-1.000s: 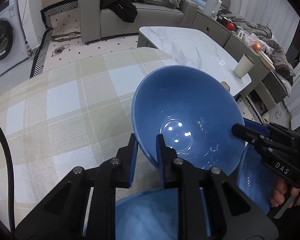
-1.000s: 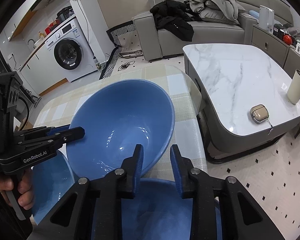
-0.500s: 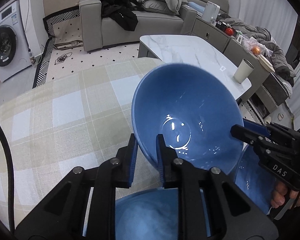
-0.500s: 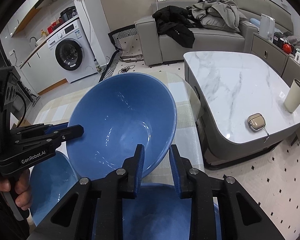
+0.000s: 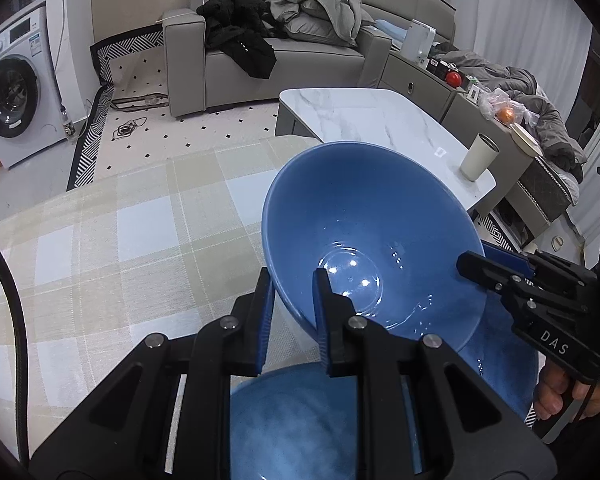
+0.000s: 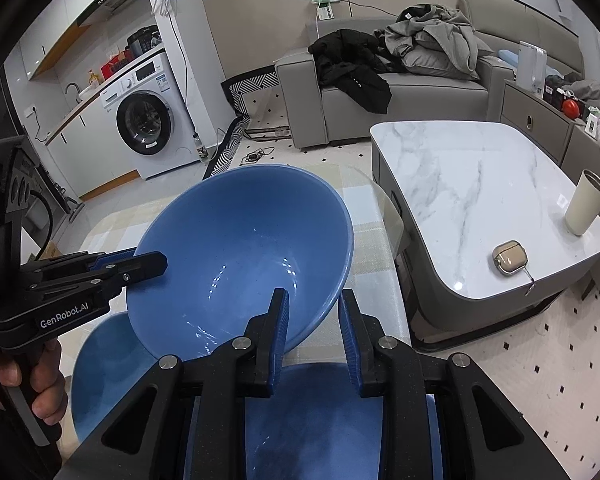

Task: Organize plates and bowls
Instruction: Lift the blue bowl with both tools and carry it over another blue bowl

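A large blue bowl hangs tilted in the air above the checked tablecloth, held from two sides. My left gripper is shut on its near rim, one finger inside the bowl and one outside. My right gripper is shut on the opposite rim of the bowl in the same way. Each gripper shows in the other's view, the right gripper at the right and the left gripper at the left. Two more blue bowls sit on the table beneath, partly hidden by the grippers.
A marble coffee table stands close to the right of the dining table, with a cream cup and a small earbud case on it. A grey sofa and a washing machine stand further back. A person's hand holds the right gripper.
The blue bowl has risen a little above the table with both grippers still on its rim. The left wrist view now takes in more of the room behind.
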Demonstrator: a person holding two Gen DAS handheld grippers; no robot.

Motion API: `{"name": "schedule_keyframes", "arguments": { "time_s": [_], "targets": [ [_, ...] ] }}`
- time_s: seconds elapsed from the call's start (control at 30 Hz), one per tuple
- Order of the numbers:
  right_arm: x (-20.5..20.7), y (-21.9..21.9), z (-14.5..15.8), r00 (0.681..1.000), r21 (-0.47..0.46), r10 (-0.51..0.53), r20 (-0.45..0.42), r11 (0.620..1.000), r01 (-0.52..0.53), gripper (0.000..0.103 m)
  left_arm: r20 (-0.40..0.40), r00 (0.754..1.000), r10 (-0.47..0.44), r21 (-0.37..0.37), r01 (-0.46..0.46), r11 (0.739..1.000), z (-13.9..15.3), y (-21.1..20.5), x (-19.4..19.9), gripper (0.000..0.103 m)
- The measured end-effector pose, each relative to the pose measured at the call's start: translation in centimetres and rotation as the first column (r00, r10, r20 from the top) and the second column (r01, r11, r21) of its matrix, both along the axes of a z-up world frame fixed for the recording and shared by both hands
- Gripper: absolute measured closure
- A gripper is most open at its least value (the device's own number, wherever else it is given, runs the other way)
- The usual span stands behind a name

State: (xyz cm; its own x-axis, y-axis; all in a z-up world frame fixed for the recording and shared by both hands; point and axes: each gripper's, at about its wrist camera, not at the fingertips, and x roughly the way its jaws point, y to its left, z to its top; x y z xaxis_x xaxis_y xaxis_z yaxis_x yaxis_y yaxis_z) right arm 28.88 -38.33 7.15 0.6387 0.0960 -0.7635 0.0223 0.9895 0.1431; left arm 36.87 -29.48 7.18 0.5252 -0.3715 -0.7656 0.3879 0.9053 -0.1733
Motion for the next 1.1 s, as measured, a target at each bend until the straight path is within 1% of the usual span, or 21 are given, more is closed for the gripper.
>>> {"name": "schedule_keyframes", "arguments": {
  "time_s": [0.23,0.63,0.83,1.1],
  "targets": [
    [-1.2,0.7,1.9,0.999,-0.012,0.001,0.038,1.000,0.000,0.076,0.034,0.999,0.000,-0.014,0.000,1.000,2.5,0.5,-2.0,0.087],
    [-4.8,1.9,5.4,0.994,-0.005,-0.005,0.110,1.000,0.005,0.076,0.086,0.996,-0.011,-0.021,0.013,1.000,6.8,1.4,-7.1,0.087],
    [-7.0,2.5,6.4,0.990,0.013,-0.014,0.137,1.000,0.013,0.076,0.109,0.994,-0.026,-0.031,0.030,0.999,8.7,2.1,-10.3,0.087],
    [-10.0,3.5,7.2,0.984,0.046,-0.028,0.174,0.999,0.020,0.076,0.126,0.991,-0.034,-0.012,0.036,0.999,10.0,3.1,-14.3,0.087]
  ]
}}
